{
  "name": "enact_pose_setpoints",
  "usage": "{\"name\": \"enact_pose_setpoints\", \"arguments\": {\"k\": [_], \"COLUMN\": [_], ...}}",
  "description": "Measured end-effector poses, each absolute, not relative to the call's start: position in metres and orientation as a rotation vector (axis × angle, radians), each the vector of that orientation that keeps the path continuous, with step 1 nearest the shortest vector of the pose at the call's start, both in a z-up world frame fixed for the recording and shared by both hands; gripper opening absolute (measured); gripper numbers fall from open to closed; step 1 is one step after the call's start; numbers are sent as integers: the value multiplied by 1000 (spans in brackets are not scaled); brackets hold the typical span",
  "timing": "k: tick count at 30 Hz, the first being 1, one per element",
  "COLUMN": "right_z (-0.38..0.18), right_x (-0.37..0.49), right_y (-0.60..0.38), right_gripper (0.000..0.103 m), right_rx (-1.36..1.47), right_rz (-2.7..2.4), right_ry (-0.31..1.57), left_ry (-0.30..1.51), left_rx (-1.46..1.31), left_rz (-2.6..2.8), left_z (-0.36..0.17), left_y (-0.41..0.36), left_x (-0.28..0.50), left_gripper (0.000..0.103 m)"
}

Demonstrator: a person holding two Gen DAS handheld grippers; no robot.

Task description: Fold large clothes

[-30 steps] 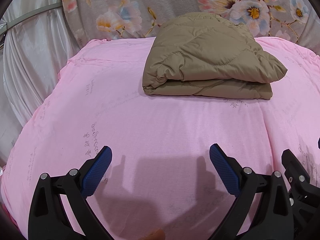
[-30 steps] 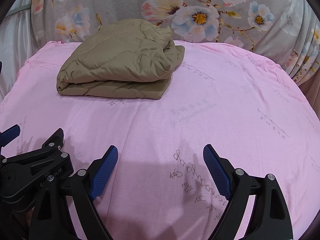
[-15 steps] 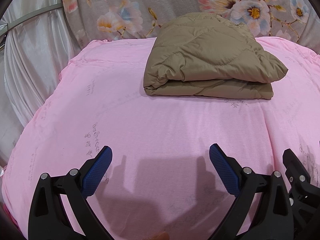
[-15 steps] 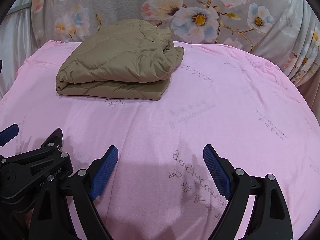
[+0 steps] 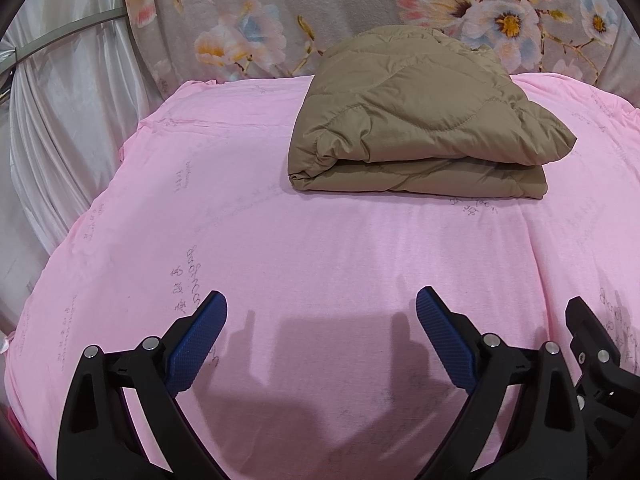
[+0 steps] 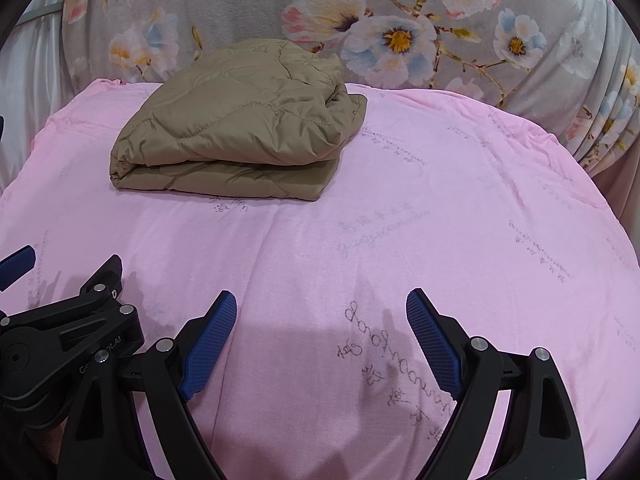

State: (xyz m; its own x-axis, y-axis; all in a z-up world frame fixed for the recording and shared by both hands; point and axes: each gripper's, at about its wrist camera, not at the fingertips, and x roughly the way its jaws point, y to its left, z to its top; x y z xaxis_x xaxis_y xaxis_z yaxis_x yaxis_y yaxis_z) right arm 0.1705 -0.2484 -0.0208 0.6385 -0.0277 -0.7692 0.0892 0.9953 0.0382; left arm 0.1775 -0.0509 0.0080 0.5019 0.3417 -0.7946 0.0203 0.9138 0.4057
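A tan quilted jacket (image 5: 416, 120) lies folded into a thick bundle at the far side of the pink sheet (image 5: 320, 240); it also shows in the right wrist view (image 6: 240, 128). My left gripper (image 5: 322, 304) is open and empty, low over the near part of the sheet, well short of the jacket. My right gripper (image 6: 322, 304) is open and empty too, beside the left one, whose black body (image 6: 60, 332) shows at its left.
A grey floral cloth (image 6: 380, 20) hangs behind the bed. A white curtain (image 5: 60, 120) hangs at the left. The pink sheet (image 6: 440, 220) drops off at its left and right edges.
Both grippers have shifted very slightly; the jacket sits a touch further right in the left view. The jaws stay open and the jacket has not moved.
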Motion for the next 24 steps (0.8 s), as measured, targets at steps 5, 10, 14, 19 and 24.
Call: {"name": "enact_pose_setpoints", "arguments": {"k": [5, 10, 14, 19, 24], "right_z": [-21, -21, -21, -21, -21], "right_x": [171, 172, 171, 172, 172], "right_y": [-248, -251, -249, -250, -251], "right_gripper": [85, 85, 85, 85, 85], "right_rx": [73, 71, 70, 66, 66], "right_rz": [-68, -69, -68, -72, -71], "right_ry": [875, 874, 873, 875, 874], "left_ry": [1032, 1029, 1028, 1030, 1030], "left_rx": [391, 393, 393, 397, 401], "left_rz": [202, 200, 201, 194, 188], "left_z": [8, 9, 9, 9, 10], "left_y": [-52, -52, -52, -52, -51], "left_x": [177, 177, 176, 177, 180], "left_gripper": [92, 91, 91, 87, 84]}}
